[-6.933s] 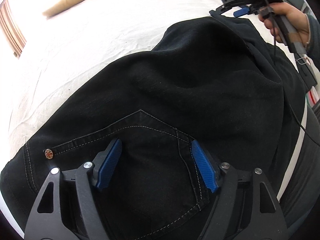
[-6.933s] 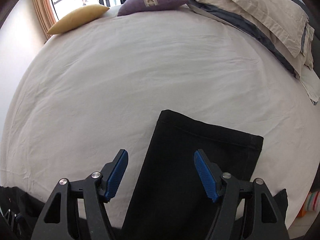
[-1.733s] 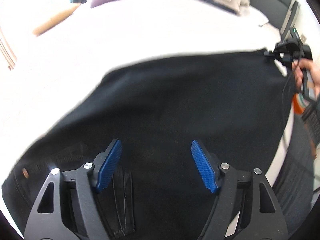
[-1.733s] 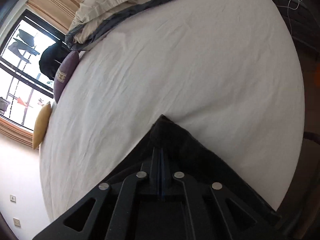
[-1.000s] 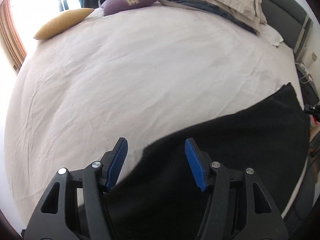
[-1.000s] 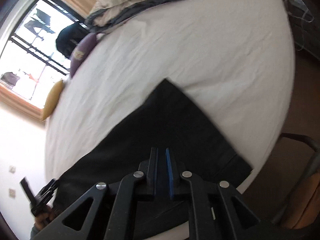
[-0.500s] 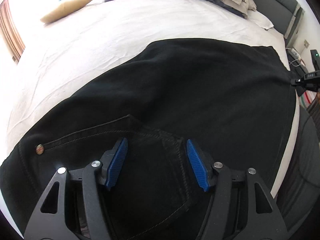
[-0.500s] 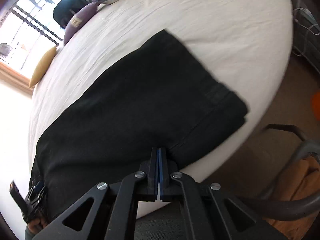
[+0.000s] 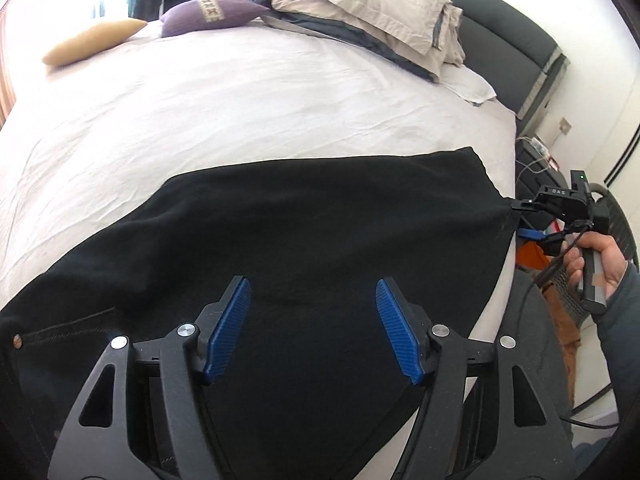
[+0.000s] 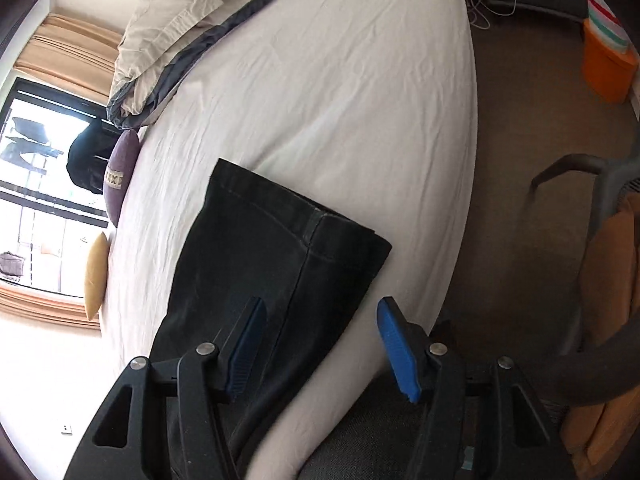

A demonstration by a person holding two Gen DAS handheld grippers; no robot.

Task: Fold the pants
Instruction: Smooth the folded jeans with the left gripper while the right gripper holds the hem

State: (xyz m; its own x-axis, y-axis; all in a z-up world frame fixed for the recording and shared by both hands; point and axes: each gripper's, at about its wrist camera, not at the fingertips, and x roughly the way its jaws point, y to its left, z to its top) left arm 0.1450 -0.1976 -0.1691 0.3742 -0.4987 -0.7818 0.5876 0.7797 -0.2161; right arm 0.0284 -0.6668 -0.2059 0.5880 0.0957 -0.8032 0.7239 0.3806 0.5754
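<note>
Black pants (image 9: pixel 320 232) lie flat along the near edge of the white bed (image 9: pixel 240 100), waist and rear pocket at the left, leg hems at the right. My left gripper (image 9: pixel 312 330) is open and empty above the seat area. In the right wrist view the stacked leg hems (image 10: pixel 296 236) lie by the bed's edge. My right gripper (image 10: pixel 320 344) is open, its left finger over the leg cloth, its right finger past the bed's edge. It also shows in the left wrist view (image 9: pixel 524 220) at the hem corner.
A folded duvet (image 9: pixel 360 4), a purple cushion (image 9: pixel 208 14) and a yellow cushion (image 9: pixel 88 42) lie at the far side of the bed. A dark headboard (image 9: pixel 512 40) stands at the right. An orange bin (image 10: pixel 604 68) and a chair (image 10: pixel 600 240) stand on the floor beside the bed.
My right gripper has opened and let go of the leg hem, which now lies on the bed. My left gripper has opened wider and lifted back from the waist.
</note>
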